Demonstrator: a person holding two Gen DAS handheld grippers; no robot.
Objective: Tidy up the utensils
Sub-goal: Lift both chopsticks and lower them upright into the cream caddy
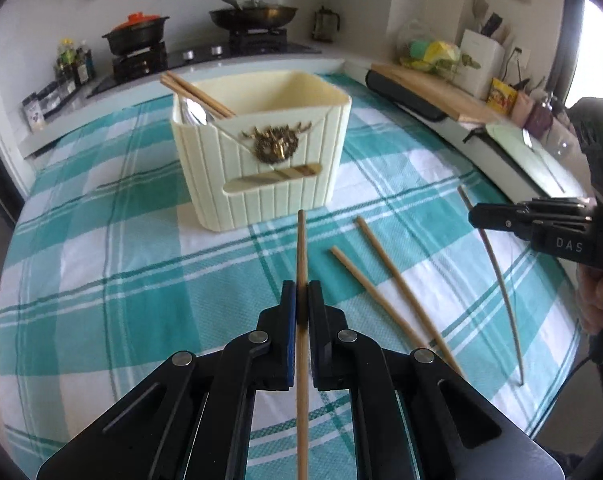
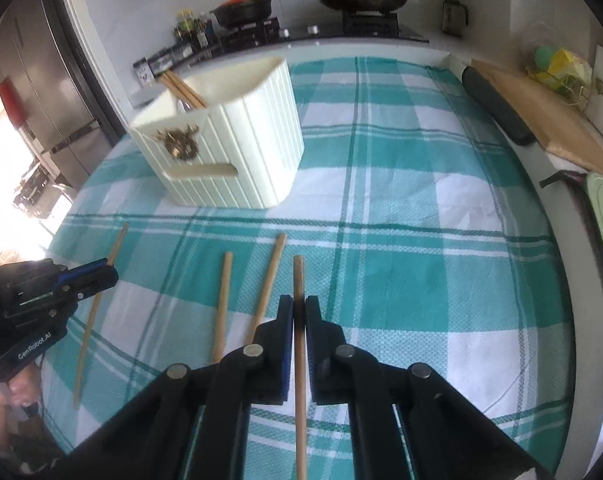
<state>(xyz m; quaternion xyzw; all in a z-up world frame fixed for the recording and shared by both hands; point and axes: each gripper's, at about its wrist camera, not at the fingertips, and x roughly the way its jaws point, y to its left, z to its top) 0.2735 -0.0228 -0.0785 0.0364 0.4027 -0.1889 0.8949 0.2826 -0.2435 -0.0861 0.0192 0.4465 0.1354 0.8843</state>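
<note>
My left gripper (image 1: 302, 286) is shut on a wooden chopstick (image 1: 301, 240) that points toward the cream utensil holder (image 1: 261, 160). The holder has two chopsticks (image 1: 197, 94) and a spoon (image 1: 193, 114) in its left compartment. My right gripper (image 2: 299, 300) is shut on another chopstick (image 2: 298, 276). Both held sticks hang above the teal checked cloth (image 1: 121, 240). Two loose chopsticks (image 1: 397, 292) lie on the cloth between the grippers, and the right wrist view shows these loose chopsticks (image 2: 223, 304) too. The holder (image 2: 229, 148) stands to the far left there.
Behind the cloth is a stove with a black pot (image 1: 135, 34) and a lidded pan (image 1: 253, 14). A wooden cutting board (image 1: 433, 88) and a pale green tray (image 1: 517, 148) line the right edge. Bottles (image 1: 73, 60) stand at the back left. A fridge (image 2: 33, 80) is off to the left.
</note>
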